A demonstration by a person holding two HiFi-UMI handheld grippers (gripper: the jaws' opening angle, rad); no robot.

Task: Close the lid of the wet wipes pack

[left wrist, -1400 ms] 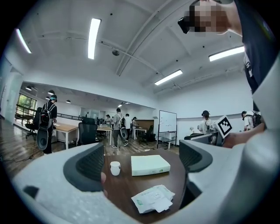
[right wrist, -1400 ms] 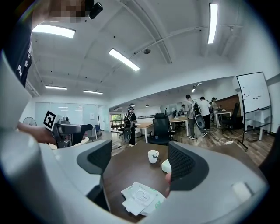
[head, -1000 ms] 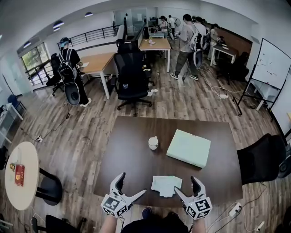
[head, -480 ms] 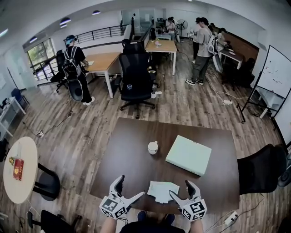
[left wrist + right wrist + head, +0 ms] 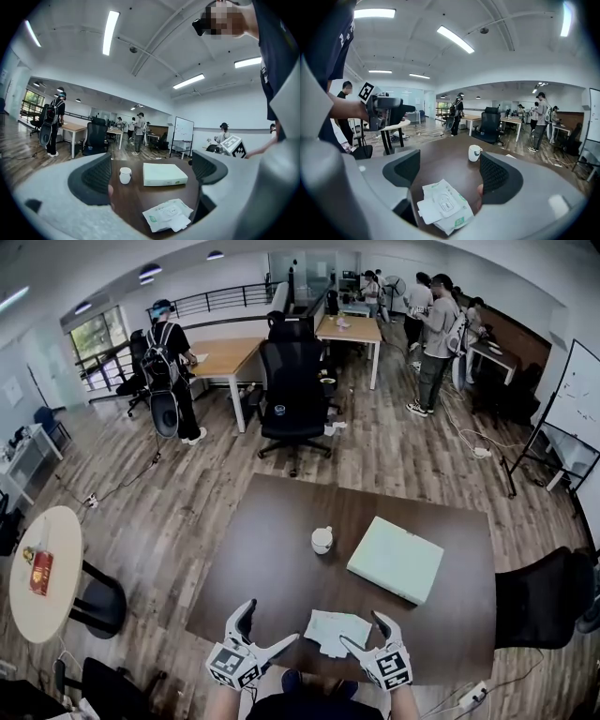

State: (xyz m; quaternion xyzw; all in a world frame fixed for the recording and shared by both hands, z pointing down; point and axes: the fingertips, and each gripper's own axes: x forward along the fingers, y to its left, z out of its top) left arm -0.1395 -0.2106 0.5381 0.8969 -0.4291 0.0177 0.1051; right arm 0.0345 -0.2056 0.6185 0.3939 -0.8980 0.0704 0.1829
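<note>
A pale green wet wipes pack (image 5: 333, 631) lies flat near the front edge of the dark brown table (image 5: 272, 549). Its white lid flap (image 5: 424, 210) is folded out toward me, off the round opening. The right gripper (image 5: 366, 636) hovers open just right of the pack, and in the right gripper view the pack (image 5: 446, 206) sits low between its spread jaws. My left gripper (image 5: 265, 629) stands open at the table's front edge, left of the pack (image 5: 169, 214), with nothing between its fingers.
A white cup (image 5: 322, 540) stands mid-table, and a flat pale green box (image 5: 395, 561) lies to its right. Black office chairs (image 5: 294, 390) and several people stand beyond. A small round side table (image 5: 37, 573) is at the left.
The right gripper has moved down and leftward, closer to the pack. The head camera has tilted slightly, shifting the scene. The left gripper has stayed about where it was.
</note>
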